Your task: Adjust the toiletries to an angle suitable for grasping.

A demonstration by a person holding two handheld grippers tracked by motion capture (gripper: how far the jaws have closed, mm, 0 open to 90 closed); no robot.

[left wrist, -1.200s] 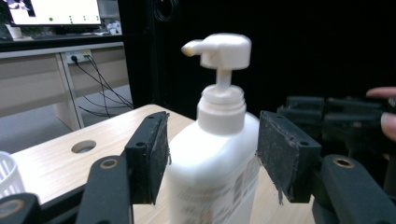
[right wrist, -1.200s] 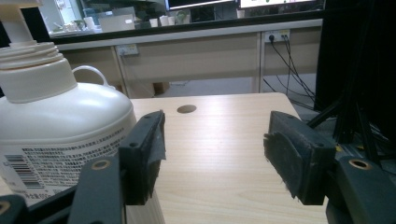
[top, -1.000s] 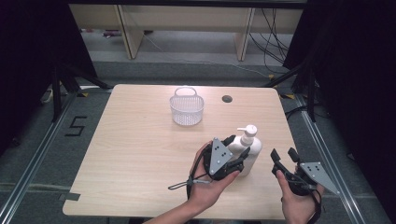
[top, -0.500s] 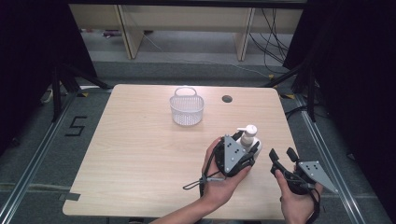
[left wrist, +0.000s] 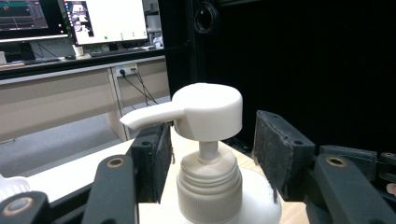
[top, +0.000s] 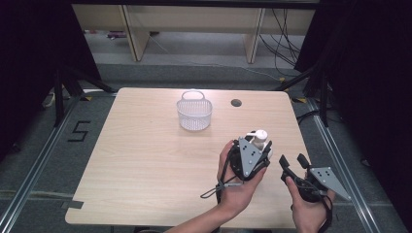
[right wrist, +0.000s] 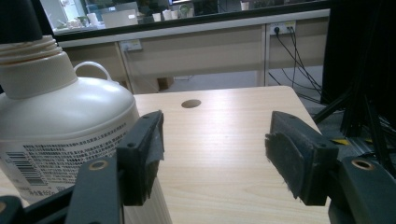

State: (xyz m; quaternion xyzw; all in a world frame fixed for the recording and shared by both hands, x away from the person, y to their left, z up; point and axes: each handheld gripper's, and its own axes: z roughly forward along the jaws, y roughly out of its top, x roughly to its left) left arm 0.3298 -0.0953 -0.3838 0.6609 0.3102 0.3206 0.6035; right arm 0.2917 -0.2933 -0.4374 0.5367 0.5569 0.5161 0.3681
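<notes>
Left claw [left wrist: 208, 154], jaws just been closing but pads not yet on it, straddles the pump bottle [top: 257, 141] right of centre on the table [top: 145, 160]; gripping the thin neck risks tipping it toward the empty, wide-open right claw [top: 291, 162].

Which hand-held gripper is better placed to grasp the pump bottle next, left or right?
Left. The left hand-held gripper already straddles the pump bottle at its neck, jaws closing in. The right hand-held gripper stands open beside it, with nothing between its jaws.

Lab w/ black curtains [top: 29, 58], monitors [left wrist: 70, 21], taped floor no. [top: 79, 131]
</notes>
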